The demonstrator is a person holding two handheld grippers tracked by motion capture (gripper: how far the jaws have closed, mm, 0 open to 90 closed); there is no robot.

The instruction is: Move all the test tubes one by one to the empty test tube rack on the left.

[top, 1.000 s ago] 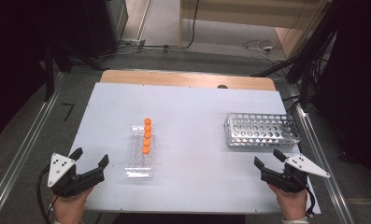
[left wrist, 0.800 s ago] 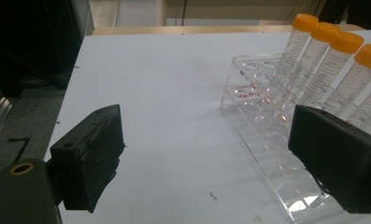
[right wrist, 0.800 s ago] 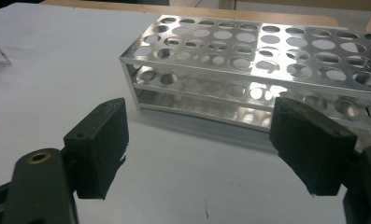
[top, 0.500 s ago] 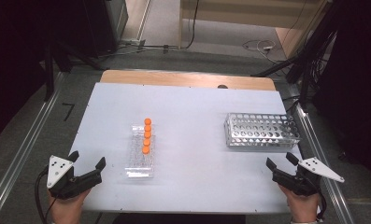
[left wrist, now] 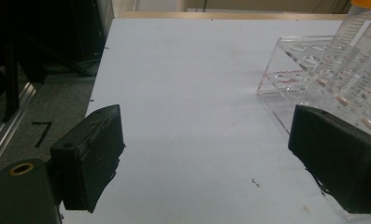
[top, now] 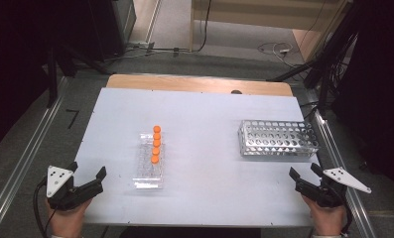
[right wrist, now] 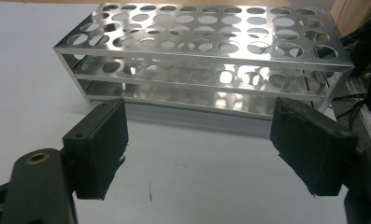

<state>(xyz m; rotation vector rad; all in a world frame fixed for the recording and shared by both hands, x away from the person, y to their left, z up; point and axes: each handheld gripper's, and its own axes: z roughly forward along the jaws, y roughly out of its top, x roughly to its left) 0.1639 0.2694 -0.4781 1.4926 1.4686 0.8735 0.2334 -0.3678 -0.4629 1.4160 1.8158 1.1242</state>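
Since the earlier frame the right tongs (top: pixel 305 175) had drifted from beside the metal rack's near corner outward toward the right edge of the surface (top: pixel 204 106), while the left tongs (top: pixel 88 173) had barely shifted at the near left corner. Both tongs stood released, jaws spread wide with nothing between them. The clear plastic rack (top: pixel 149 166) lay left of the surface's middle, its long side running away from the person, well apart from either hand. Five tubes with orange caps (top: pixel 156 144) stood upright in one row along its right side; in the left gripper view the tubes (left wrist: pixel 356 56) showed as transparent, with printed graduations. The metal rack (right wrist: pixel 206 56), perforated with round holes, sat ahead of the right tongs.
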